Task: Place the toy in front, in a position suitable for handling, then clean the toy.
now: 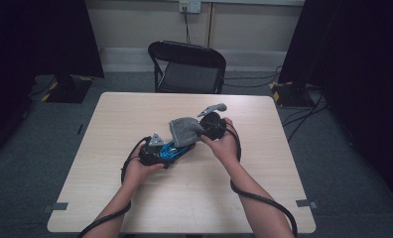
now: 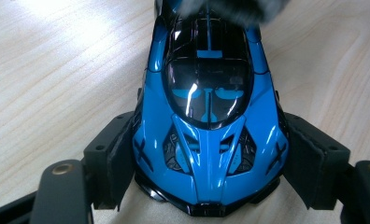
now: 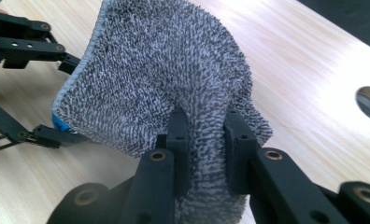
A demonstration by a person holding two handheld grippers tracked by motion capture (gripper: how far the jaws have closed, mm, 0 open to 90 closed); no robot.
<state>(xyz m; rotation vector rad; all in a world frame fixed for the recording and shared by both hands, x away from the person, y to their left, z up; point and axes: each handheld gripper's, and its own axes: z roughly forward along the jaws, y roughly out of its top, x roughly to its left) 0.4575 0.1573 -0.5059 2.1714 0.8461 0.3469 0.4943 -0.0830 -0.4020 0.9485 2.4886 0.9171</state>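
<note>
Roughly mid-table [image 1: 135, 198]: left gripper [image 2: 206, 158] clamps the blue toy car [image 2: 211, 121] by its flanks, jaws tight on both sides, car's long axis running straight away from it toward the right gripper [image 3: 206, 135]. Right gripper pinches a grey cloth [image 3: 174, 79], jaws closed on a fold, cloth draped over the car's far end. Likely next: wiping along the car's length toward the left gripper.

Both forearms reach in from the table's near edge toward its middle. The left gripper [image 1: 161, 150] has its jaws pressed against something held between them. The right gripper [image 1: 204, 130] is pinched tight, angled toward the left one.
</note>
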